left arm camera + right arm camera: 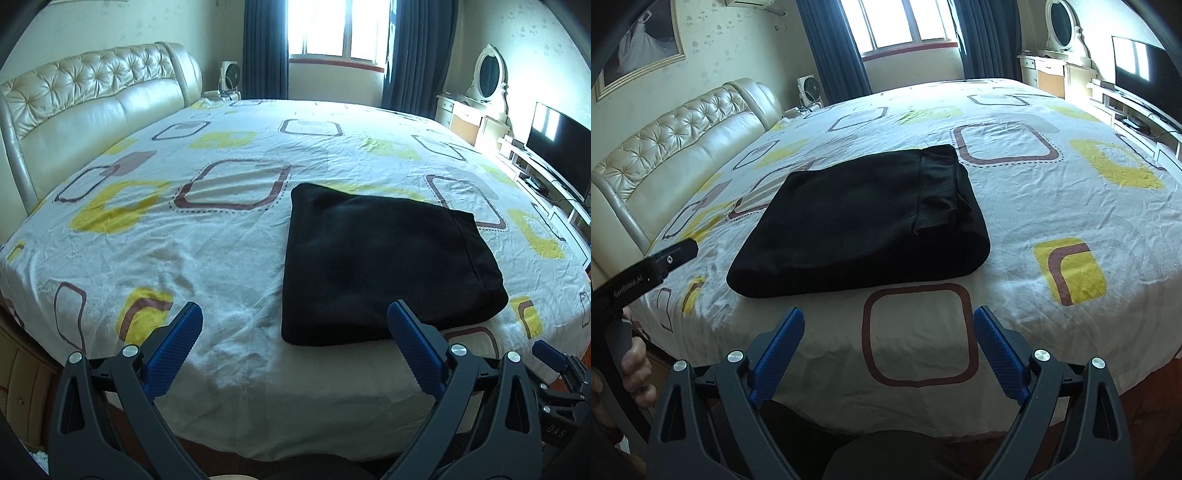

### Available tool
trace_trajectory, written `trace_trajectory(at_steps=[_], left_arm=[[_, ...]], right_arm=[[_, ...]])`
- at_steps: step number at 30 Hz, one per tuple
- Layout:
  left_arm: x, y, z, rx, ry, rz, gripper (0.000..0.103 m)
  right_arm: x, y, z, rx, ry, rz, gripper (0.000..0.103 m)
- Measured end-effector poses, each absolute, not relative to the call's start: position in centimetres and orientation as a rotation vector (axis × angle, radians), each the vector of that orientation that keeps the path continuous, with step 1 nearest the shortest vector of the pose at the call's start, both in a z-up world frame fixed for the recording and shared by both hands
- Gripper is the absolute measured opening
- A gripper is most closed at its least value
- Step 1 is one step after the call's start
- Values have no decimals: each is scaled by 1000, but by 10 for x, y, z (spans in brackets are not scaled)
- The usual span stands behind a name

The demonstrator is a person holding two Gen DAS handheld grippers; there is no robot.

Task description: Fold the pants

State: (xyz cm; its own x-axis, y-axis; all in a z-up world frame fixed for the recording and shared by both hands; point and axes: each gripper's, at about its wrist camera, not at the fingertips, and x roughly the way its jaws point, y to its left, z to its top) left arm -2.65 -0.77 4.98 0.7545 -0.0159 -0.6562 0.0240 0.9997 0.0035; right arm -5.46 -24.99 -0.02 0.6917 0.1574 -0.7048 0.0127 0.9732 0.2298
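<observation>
A bed with a patterned sheet of yellow and brown squares fills both views. Black pants, folded into a compact rectangle, lie on it near the front edge. The left gripper and right gripper hover apart from them, jaws spread wide, empty.

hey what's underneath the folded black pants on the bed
The black pants lie folded flat on the patterned bedsheet, whose brown and yellow squares run under their edges. Anything else beneath them is covered. Both grippers, left and right, are open and empty.
</observation>
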Motion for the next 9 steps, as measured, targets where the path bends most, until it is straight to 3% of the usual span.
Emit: trace_trajectory(at_steps=[3,9], left_arm=[[-8,-2,61,9,665,-15,100],[89,51,47,-29,749,62,100]], right_arm=[[-46,-257,4,210,804,97,91],[25,-308,20,206,769,38,91]])
